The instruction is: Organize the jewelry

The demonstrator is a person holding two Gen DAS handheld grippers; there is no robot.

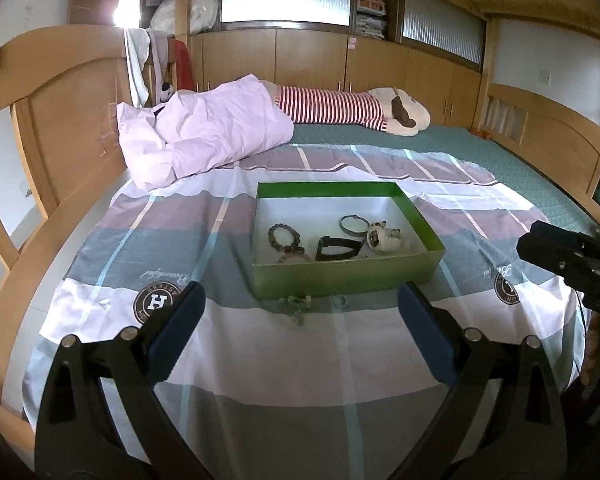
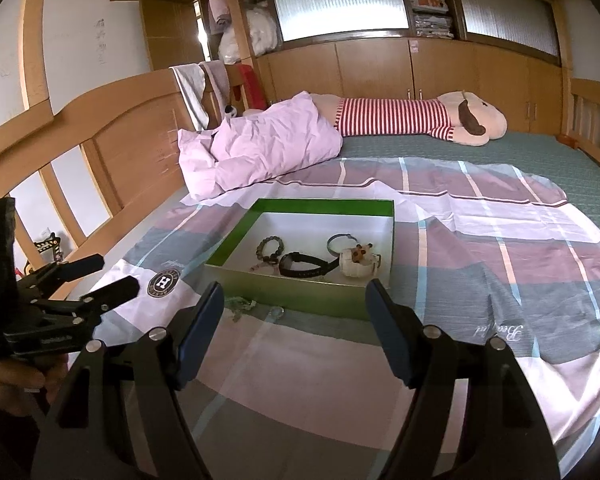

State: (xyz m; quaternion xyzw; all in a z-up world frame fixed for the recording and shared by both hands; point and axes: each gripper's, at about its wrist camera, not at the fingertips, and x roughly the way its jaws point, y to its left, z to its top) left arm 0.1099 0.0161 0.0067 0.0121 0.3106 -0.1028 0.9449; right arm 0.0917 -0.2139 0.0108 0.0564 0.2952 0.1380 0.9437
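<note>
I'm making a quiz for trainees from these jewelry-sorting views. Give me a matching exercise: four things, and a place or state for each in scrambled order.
Things:
1. dark bead bracelet
2. small ring
3. left gripper
4. plush dog

Places or states:
A. on the sheet outside the green box
B. far end of the bed
C. inside the box
D. jaws open, holding nothing

Pairs: 1-C, 2-A, 3-D, 4-B

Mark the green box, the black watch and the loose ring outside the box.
green box (image 1: 340,278), left wrist view, near outer wall.
black watch (image 2: 302,268), right wrist view, its strap.
loose ring (image 1: 340,300), left wrist view, its band.
</note>
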